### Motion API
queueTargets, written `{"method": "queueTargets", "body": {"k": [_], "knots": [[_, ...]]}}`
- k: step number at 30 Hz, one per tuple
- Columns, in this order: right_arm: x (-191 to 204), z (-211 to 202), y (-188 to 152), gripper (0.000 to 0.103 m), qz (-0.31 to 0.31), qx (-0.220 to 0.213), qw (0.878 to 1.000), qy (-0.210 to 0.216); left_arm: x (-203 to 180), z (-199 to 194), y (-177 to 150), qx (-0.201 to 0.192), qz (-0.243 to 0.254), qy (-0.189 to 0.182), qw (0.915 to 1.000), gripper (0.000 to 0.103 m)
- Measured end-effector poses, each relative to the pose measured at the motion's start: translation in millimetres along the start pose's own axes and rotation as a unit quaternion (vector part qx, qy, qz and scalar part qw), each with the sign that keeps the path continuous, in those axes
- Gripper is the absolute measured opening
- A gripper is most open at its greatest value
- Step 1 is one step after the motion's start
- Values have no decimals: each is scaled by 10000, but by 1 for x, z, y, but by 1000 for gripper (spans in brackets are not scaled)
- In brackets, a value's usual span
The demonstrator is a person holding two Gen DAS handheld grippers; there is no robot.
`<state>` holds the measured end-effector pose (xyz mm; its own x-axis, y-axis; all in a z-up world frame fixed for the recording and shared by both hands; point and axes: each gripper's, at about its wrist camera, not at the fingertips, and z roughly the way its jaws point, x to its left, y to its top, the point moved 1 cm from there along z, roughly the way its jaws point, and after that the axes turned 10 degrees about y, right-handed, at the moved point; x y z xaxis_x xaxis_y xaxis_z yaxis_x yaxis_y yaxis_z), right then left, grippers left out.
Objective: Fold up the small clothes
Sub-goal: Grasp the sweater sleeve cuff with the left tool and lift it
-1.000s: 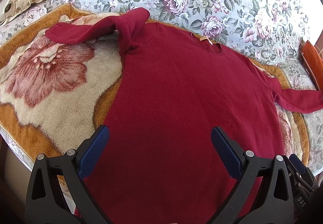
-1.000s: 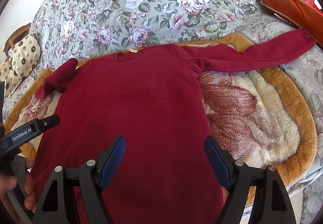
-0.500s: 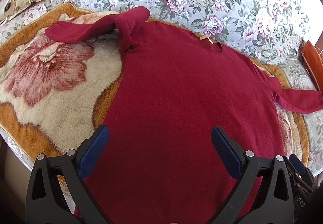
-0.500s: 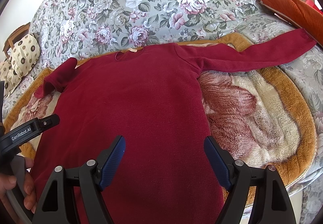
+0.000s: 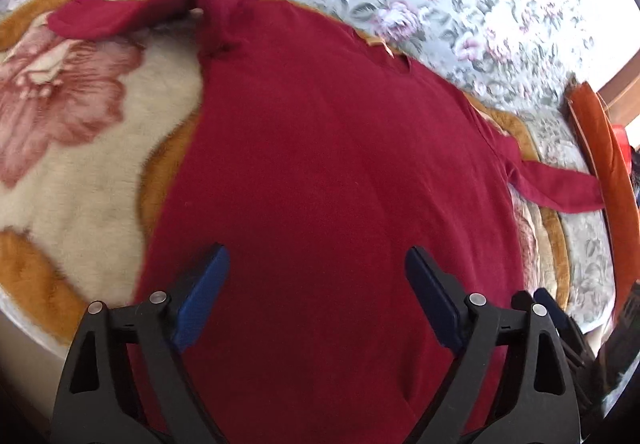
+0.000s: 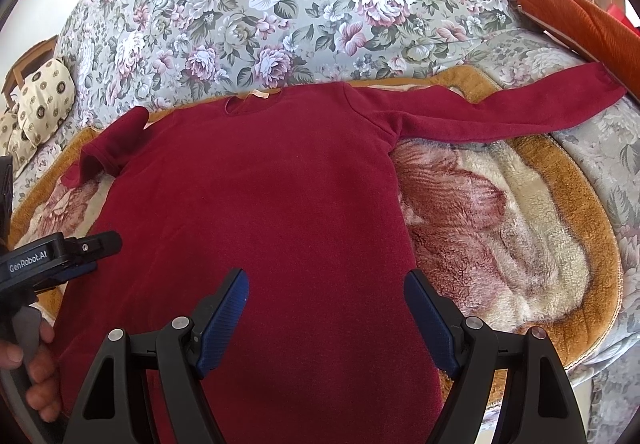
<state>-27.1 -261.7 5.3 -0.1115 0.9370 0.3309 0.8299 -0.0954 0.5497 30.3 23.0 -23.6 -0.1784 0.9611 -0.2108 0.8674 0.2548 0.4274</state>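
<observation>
We hover both grippers over the flat red sweater point(image 6: 256, 204): left gripper point(image 5: 316, 292), jaws just narrowing, and right gripper point(image 6: 326, 308) spread, empty, poised to pinch its hem.

I see a plain dark red sweater point(image 6: 260, 196) on a plush blanket point(image 6: 520, 244) of cream with big dusky-pink flowers and an orange-tan border. Behind it, my view shows a grey-blue floral bedspread point(image 6: 280, 4), a cream dotted pillow point(image 6: 44, 92) and rust-orange cloth point(image 6: 580, 20).
</observation>
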Motion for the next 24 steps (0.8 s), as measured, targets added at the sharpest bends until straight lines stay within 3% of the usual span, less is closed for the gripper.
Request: {"method": "queueTargets", "body": {"k": [2, 5, 7, 9, 12, 14, 18, 22, 24], "knots": [[0, 0, 0, 78, -11, 11, 10000, -12, 5, -19, 8, -343, 157, 80, 9993, 90], [0, -1, 0, 78, -14, 13, 10000, -8, 29, -44, 29, -1038, 334, 657, 9919, 90], [0, -1, 0, 78, -17, 13, 10000, -10, 50, -49, 45, -1228, 339, 941, 9874, 90], [1, -1, -1, 78, -24, 9, 10000, -8, 78, -46, 64, -1180, 235, 1195, 9855, 90], [0, -2, -1, 78, 0, -9, 10000, 15, 124, -41, 87, -854, -160, 1170, 9893, 90], [-1, -2, -1, 78, 19, -9, 10000, 40, 154, -40, 102, -813, -448, 1467, 9848, 90], [-1, -1, -1, 78, 34, 2, 10000, 82, 199, -33, 140, -748, -429, 1689, 9819, 90], [0, -2, 0, 78, 46, -30, 9999, 94, 248, -16, 174, -334, -1014, 1401, 9844, 90], [0, -2, 0, 78, 44, -33, 10000, 81, 264, 0, 183, -58, -1282, 799, 9885, 90]]}}
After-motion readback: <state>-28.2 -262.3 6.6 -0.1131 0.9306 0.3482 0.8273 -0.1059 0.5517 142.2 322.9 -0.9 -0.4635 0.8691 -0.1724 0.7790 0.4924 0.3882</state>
